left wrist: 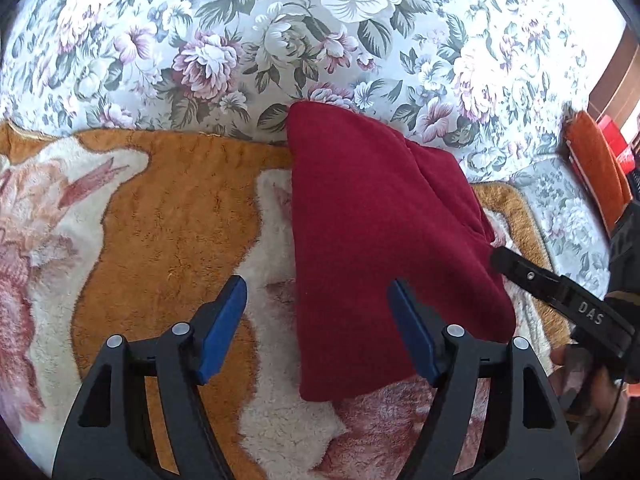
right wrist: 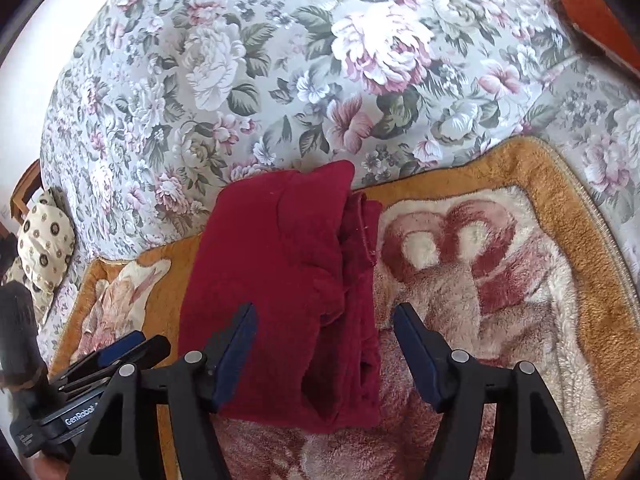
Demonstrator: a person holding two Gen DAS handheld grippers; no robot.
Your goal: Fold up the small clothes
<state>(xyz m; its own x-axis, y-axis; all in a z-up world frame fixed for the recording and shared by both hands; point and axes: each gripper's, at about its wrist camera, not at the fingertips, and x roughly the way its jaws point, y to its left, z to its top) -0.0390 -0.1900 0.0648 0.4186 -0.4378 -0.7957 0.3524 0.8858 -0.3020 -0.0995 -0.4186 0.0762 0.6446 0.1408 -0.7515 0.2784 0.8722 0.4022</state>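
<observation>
Now the dark red garment (left wrist: 384, 240) lies folded into a narrow stack on the orange and cream plush blanket (left wrist: 160, 216), running from the lower middle of the left wrist view up to the edge of the floral sofa back (left wrist: 240, 40). Both tongs stand wide open and hold nothing: the left gripper (left wrist: 316, 320) has 1 blue pad over the blanket and the other over the near edge of the cloth, while the right gripper (right wrist: 324, 344) straddles the stack's right side, its pads clear of the fabric. In the right wrist view a thinner layer of the garment, with a stitched hem (right wrist: 366, 240), pokes out to the right from under the upper fold. To finish this step well, I judge that the layers should be squared up: pinch that stray layer near its hem, tuck it under or over so the edges line up, then press the stack flat without dragging the soft blanket pile along. Little stands in the way. A spotted cushion (right wrist: 44, 232) sits at the far left of the right wrist view, and an orange cushion (left wrist: 596, 168) with something red behind it sits at the right edge of the left wrist view, both well apart from the garment. The 2 tools are close beside each other, so they could bump.
</observation>
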